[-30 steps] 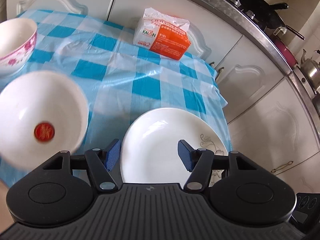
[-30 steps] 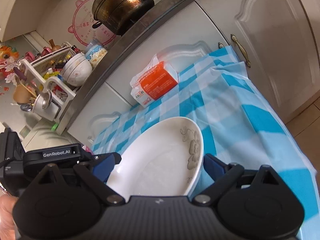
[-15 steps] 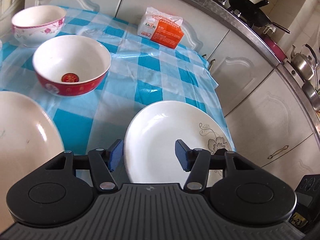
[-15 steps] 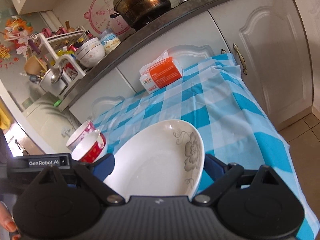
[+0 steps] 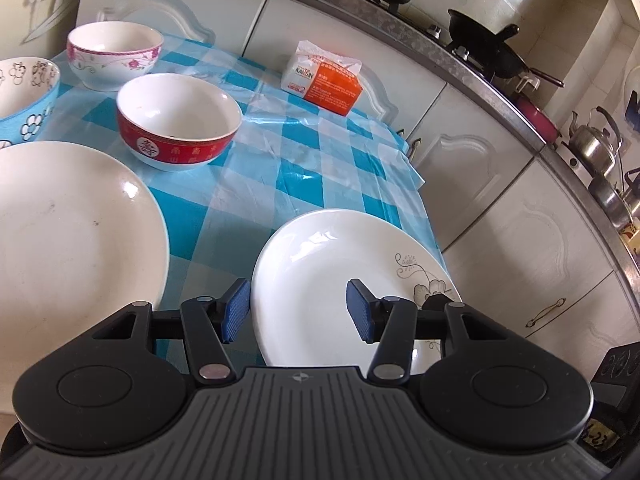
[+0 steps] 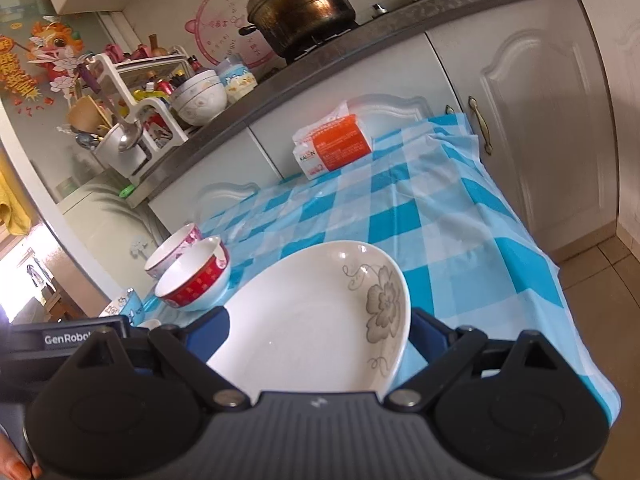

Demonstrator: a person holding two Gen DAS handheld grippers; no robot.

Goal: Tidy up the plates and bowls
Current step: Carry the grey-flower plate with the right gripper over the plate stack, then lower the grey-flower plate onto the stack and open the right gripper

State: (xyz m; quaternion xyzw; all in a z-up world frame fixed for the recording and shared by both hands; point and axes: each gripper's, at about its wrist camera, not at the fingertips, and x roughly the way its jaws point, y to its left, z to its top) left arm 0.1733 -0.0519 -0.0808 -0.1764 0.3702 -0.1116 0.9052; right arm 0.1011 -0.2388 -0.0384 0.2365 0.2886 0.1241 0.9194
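Both tongs meet at my flowered plate (image 6: 304, 320): my right tongs (image 6: 318, 334) clamp its rim, while my left tongs (image 5: 298, 310) are closing, pads straddling its near edge without touching.

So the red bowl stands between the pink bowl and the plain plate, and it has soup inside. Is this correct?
Not quite. The red bowl is empty: the left wrist view shows only its bare white inside. The rest holds: it stands between the pink bowl and the plain plate.

White cabinets (image 5: 472, 152), tiled floor (image 6: 608, 280)
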